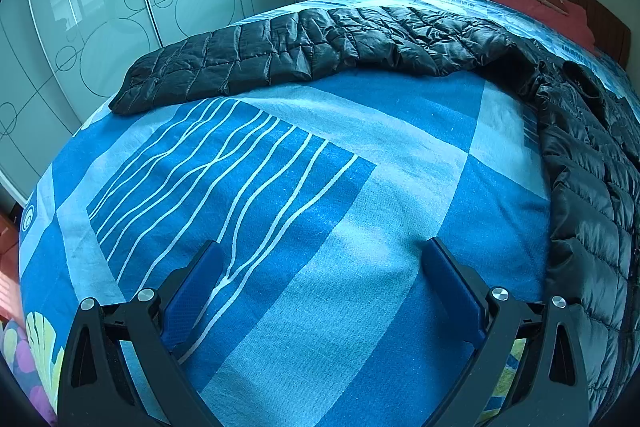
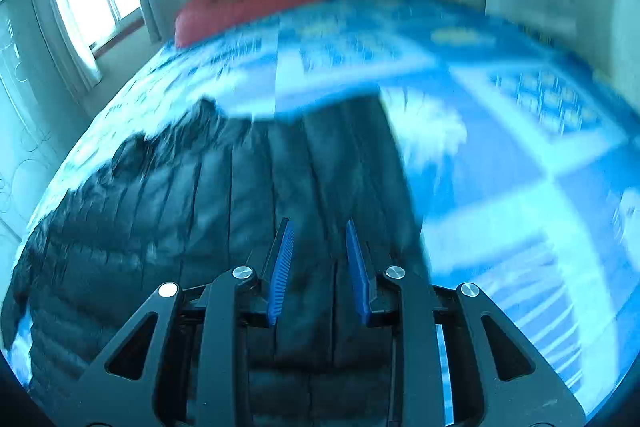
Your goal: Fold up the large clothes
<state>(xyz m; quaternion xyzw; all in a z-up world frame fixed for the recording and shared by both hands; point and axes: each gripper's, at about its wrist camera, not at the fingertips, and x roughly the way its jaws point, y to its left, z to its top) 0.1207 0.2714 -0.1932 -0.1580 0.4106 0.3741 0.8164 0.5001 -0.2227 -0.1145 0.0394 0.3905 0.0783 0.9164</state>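
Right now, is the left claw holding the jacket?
No, the left claw is open over bare sheet, apart from the jacket.

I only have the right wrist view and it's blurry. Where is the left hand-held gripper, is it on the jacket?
Observer: No. The left hand-held gripper is wide open over bare bedsheet, holding nothing.
Operator: Is a sleeve spread out?
Observer: Yes, one sleeve of the black puffer jacket lies stretched across the bed, ahead of that gripper.
Operator: What's beyond it?
Observer: A wardrobe with circle patterns stands past the bed's edge.
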